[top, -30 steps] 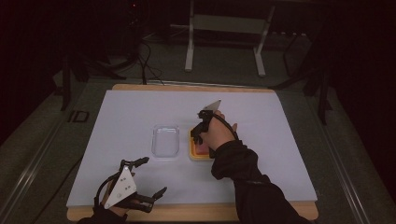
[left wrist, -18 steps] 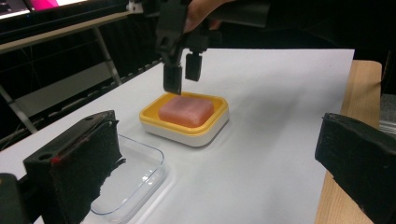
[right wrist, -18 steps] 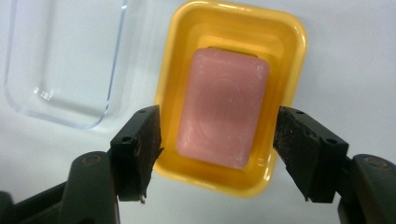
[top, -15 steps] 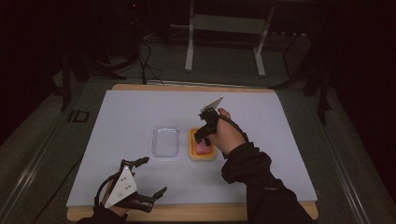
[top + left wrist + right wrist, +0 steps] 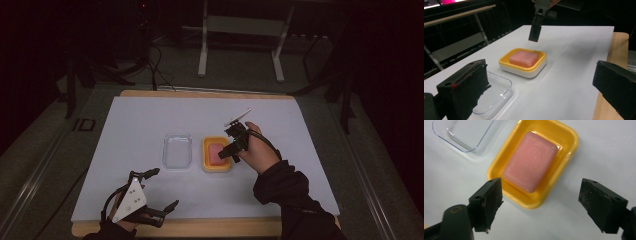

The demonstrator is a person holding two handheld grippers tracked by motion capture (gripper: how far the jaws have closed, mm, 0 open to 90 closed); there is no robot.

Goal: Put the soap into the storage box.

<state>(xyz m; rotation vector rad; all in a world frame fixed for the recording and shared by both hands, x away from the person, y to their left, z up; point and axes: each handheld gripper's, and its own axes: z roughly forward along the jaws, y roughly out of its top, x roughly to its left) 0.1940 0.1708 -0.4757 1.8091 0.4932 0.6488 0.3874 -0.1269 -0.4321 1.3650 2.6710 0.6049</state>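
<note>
A pink soap bar (image 5: 216, 152) lies in a yellow dish (image 5: 205, 162) at the middle of the white table. My right gripper (image 5: 229, 143) hovers just right of the dish, a little above it. Its jaws have just been opening and stand wide with nothing between them. In the right gripper view, the soap (image 5: 530, 160) and the dish (image 5: 565, 155) lie below and ahead of that gripper (image 5: 544, 205). My left gripper (image 5: 165, 187) rests open and empty near the front edge. In the left gripper view, the dish (image 5: 537, 68) with the soap (image 5: 524, 58) lies ahead of that gripper (image 5: 541, 90).
A clear plastic tray (image 5: 178, 150) lies just left of the dish, also seen as the clear tray (image 5: 496, 95) and the clear tray (image 5: 464, 135). The white sheet (image 5: 140, 120) covers a wooden board whose edge (image 5: 210, 227) runs along the front. A metal stand (image 5: 240, 45) rises beyond the table.
The right hand has drawn back to the right off the dish and lifted slightly, and its jaws have opened. The soap stays in the dish. The left gripper has not moved.
</note>
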